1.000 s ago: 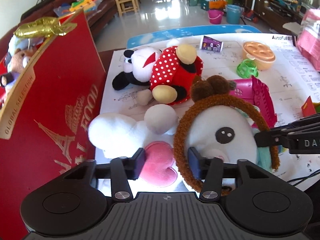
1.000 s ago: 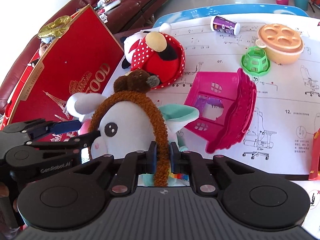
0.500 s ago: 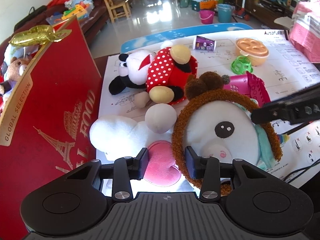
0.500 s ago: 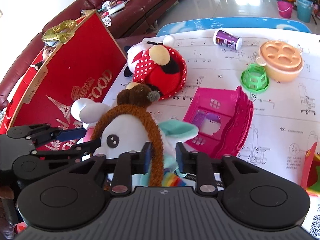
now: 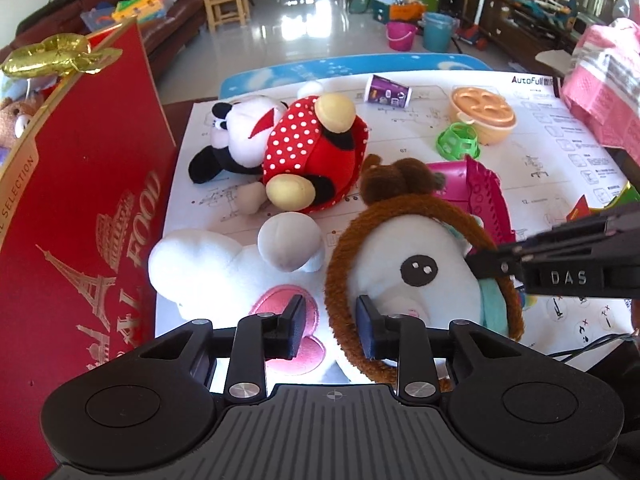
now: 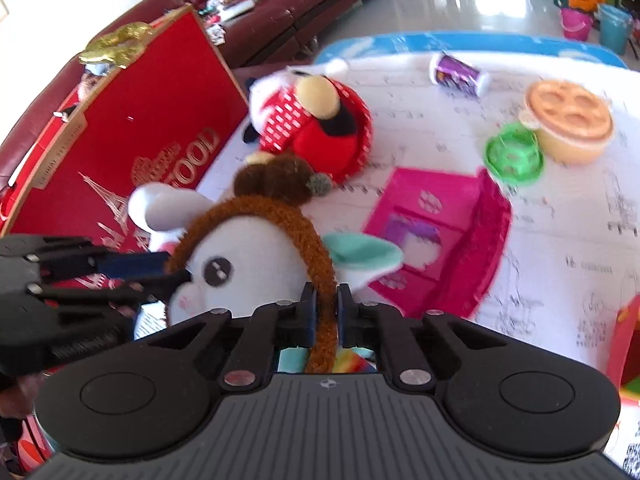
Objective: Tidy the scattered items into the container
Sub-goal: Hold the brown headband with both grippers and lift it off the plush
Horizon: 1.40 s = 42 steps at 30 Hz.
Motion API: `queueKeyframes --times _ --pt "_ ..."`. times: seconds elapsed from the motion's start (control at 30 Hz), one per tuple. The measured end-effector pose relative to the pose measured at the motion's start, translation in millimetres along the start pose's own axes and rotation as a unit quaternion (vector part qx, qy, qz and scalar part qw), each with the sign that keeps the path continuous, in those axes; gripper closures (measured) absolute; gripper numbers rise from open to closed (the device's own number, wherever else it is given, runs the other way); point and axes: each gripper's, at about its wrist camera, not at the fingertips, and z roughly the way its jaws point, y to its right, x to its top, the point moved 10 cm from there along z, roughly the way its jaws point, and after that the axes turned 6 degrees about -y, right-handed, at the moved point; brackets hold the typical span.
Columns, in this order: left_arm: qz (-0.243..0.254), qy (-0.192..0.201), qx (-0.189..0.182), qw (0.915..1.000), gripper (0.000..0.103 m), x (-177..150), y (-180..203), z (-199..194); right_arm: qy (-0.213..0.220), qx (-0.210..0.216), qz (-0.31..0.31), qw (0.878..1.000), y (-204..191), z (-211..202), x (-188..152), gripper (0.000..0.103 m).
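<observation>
A white plush toy (image 5: 416, 280) wearing a brown fuzzy headband (image 5: 424, 208) lies on the paper-covered table, close to both grippers. My right gripper (image 6: 325, 312) is shut on the headband (image 6: 280, 216) at the plush's right side. My left gripper (image 5: 330, 332) has its jaws opening slightly. The headband's left edge and the pink heart patch (image 5: 280, 308) sit between them, and the left pad is clear of them. The tall red gift box (image 5: 80, 220) stands at the left. A red polka-dot mouse plush (image 5: 312, 156) lies behind.
A pink toy house (image 6: 432, 232), a green basket (image 6: 514, 158), an orange pot (image 6: 570, 120) and a purple cup (image 6: 458, 74) lie on the sheet to the right. A pink bag (image 5: 604, 80) sits at the far right edge. A sofa and floor clutter lie beyond.
My right gripper opened around the headband, then shut on it again. The left gripper stayed where it was, with its gap nearly unchanged.
</observation>
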Motion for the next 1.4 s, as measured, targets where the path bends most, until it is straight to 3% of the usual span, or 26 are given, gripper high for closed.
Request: queueKeyframes --times 0.37,0.43,0.53,0.63,0.7,0.73,0.83,0.9,1.0,1.07,1.1,1.23,1.3,1.4 --pt "0.05 -0.023 0.054 0.997 0.057 12.3 18.4 9.5 0.001 0.004 0.01 1.0 6.9 0.2 -6.7 0.092" --pt "0.05 -0.027 0.043 0.9974 0.077 14.5 24.8 9.0 0.001 0.003 0.011 1.0 7.6 -0.7 -7.9 0.092" --pt "0.047 -0.017 0.051 0.9975 0.082 19.4 30.2 3.2 0.0 -0.009 0.008 1.0 8.1 -1.7 -7.7 0.09" --pt "0.043 -0.005 0.036 0.9984 0.086 22.5 31.9 -5.4 0.0 -0.014 0.011 1.0 10.6 -5.6 -6.9 0.089" --pt "0.049 -0.002 0.029 0.9984 0.098 21.3 31.3 -7.0 0.004 -0.013 0.018 1.0 12.6 -8.9 -4.4 0.089" --pt "0.05 -0.004 0.025 0.9984 0.098 19.4 30.5 -6.2 0.009 -0.014 0.021 1.0 13.6 -11.4 -1.9 0.088" --pt "0.049 -0.008 0.027 0.9984 0.098 16.4 27.2 -2.6 0.025 -0.021 0.011 0.999 12.7 -18.1 5.1 0.07" --pt "0.053 -0.006 0.021 0.9984 0.099 15.7 27.6 -3.1 0.028 -0.028 -0.004 0.999 11.1 -17.0 8.6 0.07" --pt "0.06 -0.001 0.018 0.998 0.098 16.2 30.7 -4.6 0.025 -0.029 -0.01 0.999 7.7 -11.5 12.1 0.074" --pt "0.063 -0.002 0.023 0.9977 0.092 15.6 30.9 -3.6 0.025 -0.027 -0.018 0.999 3.3 -9.4 12.2 0.088" --pt "0.062 -0.004 0.026 0.9978 0.076 15.7 30.0 -2.3 0.026 -0.03 -0.024 0.999 2.1 -9.0 11.6 0.089" --pt "0.055 -0.01 0.035 0.9978 0.07 18.1 25.2 5.5 0.024 -0.025 -0.028 0.999 0.2 -6.8 7.7 0.092" --pt "0.058 -0.01 0.055 0.9967 0.054 19.5 22.2 10.7 0.022 -0.026 -0.023 0.999 1.1 -5.9 7.1 0.092" --pt "0.058 -0.01 0.061 0.9964 0.054 21.6 21.2 13.4 0.019 -0.021 -0.015 1.0 2.7 -4.9 4.7 0.092"
